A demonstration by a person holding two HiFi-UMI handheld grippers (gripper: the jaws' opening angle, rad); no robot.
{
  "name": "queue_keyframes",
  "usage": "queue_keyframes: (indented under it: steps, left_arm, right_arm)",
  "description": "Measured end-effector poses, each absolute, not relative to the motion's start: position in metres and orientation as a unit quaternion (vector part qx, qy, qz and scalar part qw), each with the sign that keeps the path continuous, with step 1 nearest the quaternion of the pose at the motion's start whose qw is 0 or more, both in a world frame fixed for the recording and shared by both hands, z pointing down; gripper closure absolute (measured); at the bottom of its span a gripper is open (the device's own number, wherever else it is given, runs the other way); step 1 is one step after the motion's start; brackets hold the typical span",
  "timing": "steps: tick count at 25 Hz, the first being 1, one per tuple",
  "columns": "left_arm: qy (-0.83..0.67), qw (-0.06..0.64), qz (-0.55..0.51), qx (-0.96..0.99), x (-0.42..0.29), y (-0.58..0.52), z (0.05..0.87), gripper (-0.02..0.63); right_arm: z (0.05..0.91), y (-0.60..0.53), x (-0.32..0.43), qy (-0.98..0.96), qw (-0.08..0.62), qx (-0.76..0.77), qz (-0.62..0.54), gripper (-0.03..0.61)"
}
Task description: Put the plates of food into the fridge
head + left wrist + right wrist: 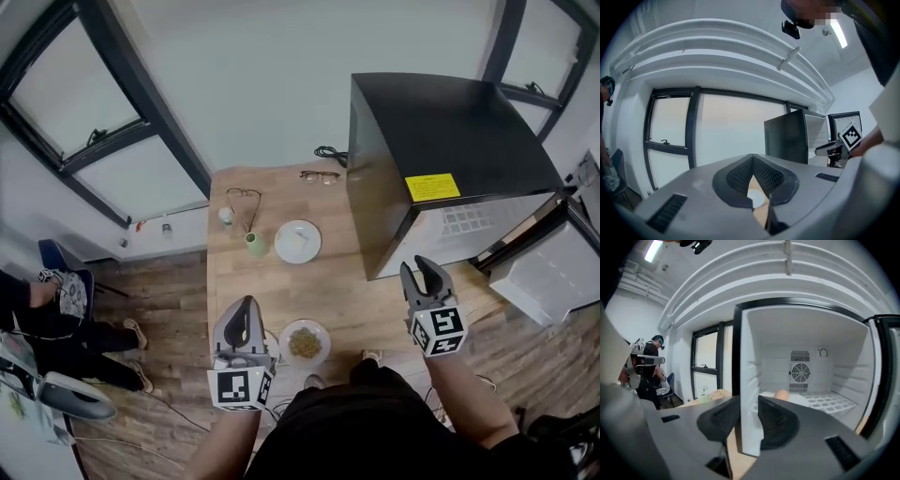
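Note:
A white plate of brownish food (305,342) sits near the table's front edge. A second white plate (297,241) lies mid-table; what is on it is too pale to tell. The black fridge (441,159) stands on the table's right end with its door (553,272) swung open. Inside it, on the wire shelf, a plate holds something orange (781,394). My left gripper (246,323) hovers just left of the front plate, tips touching, holding nothing (751,157). My right gripper (427,281) is before the fridge opening, jaws apart and empty (749,401).
A green cup (255,246), a small white bottle (226,216) and two pairs of glasses (243,195) (321,175) lie on the wooden table (366,300). A black cable (330,153) is at the back. A seated person (37,319) is at the left, by the windows.

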State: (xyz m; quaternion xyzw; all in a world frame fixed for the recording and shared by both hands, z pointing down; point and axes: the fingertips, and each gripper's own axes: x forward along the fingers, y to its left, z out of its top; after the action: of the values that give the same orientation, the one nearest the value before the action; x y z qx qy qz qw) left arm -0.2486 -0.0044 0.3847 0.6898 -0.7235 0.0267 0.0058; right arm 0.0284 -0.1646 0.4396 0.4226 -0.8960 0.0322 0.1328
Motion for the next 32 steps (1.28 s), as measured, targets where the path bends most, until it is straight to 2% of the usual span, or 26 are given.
queue_keyframes:
  steps: [13,32]
  left_arm:
    - [-0.733,0.038,0.039,0.678,-0.297,0.083,0.418,0.611]
    - [-0.703,0.058,0.097,0.702,-0.302,0.119,0.455,0.611]
  right_arm:
    - [0.533,-0.034,-0.060,-0.930,0.156,0.286,0.171,0.445]
    - [0.686,0.062,-0.060,-0.827,0.171,0.323,0.429,0.445]
